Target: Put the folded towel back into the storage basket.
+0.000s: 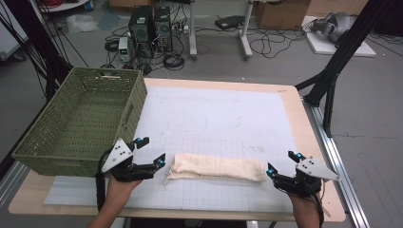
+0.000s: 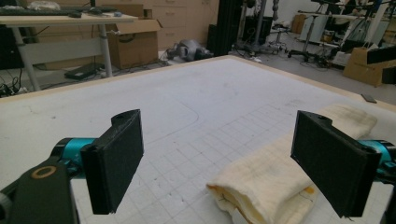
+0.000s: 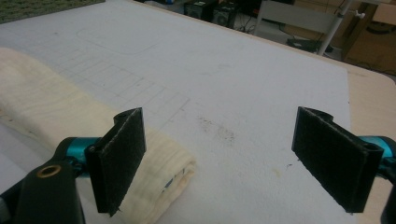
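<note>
Two grippers flank a folded cream towel (image 1: 217, 167) that lies near the front edge of the counter (image 1: 290, 102), seen from the high view with its long axis running left to right. The left gripper (image 1: 149, 152) sits just beside the towel's left end, jaws spread wide with nothing between them, and the right gripper (image 1: 281, 163) sits just beside the right end, equally agape and empty. Each hand is about as near to its own end, so neither arm has the shorter reach. A green woven basket (image 1: 81, 123) stands on the counter's left side, behind the left gripper and well apart from the towel. In the left gripper view, the left gripper (image 2: 233, 158) looks along the counter, and the towel (image 2: 275, 172) lies ahead and to the right of its centre line, the folded end partly behind the right-hand jaw rather than squarely in the gap. In the right gripper view, the right gripper (image 3: 224, 154) has the towel (image 3: 51, 121) off to the left, its rounded end passing behind the left-hand jaw, with bare white mat in the gap. Judging from this, each gripper would need to shift inward along the towel's length before closing on an end.
</note>
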